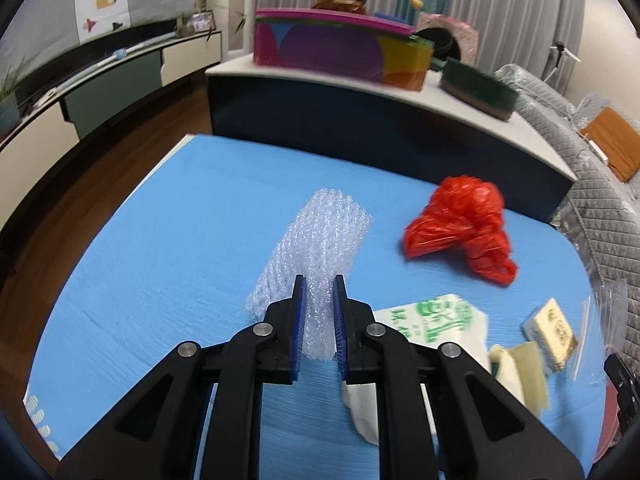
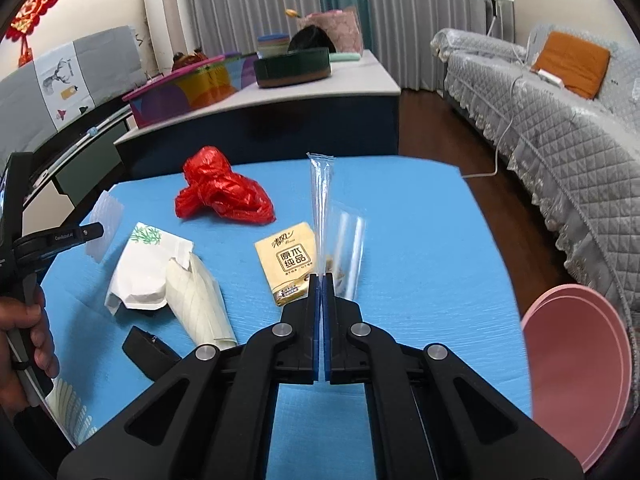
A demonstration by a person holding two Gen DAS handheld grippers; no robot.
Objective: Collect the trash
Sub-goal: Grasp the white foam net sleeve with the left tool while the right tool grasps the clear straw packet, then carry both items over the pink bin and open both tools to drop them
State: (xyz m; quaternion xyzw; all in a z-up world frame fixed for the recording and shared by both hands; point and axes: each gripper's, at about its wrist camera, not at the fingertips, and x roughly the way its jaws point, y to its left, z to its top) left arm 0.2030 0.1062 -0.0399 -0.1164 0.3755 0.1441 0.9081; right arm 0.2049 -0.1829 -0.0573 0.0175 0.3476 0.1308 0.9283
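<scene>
On the blue mat (image 1: 180, 208) my left gripper (image 1: 319, 280) is shut on a roll of clear bubble wrap (image 1: 316, 236), its blue pads pressing the near end. My right gripper (image 2: 322, 278) is shut on a thin clear plastic bag (image 2: 322, 200) that stands up from the jaws. A crumpled red plastic bag (image 1: 460, 224) (image 2: 224, 196) lies at the far side. A white tissue pack with green print (image 1: 432, 320) (image 2: 148, 268), a cream folded wrapper (image 2: 196, 296) and a tan tissue packet (image 2: 286, 260) (image 1: 550, 330) lie between the grippers.
A pink bin rim (image 2: 576, 380) sits at the mat's right. A person's hand (image 2: 28, 332) holds the left gripper's handle. Behind the mat stands a low table (image 2: 320, 80) with a colourful box (image 1: 336, 50) and a green tray (image 2: 292, 68). A grey sofa (image 2: 560, 120) runs along the right.
</scene>
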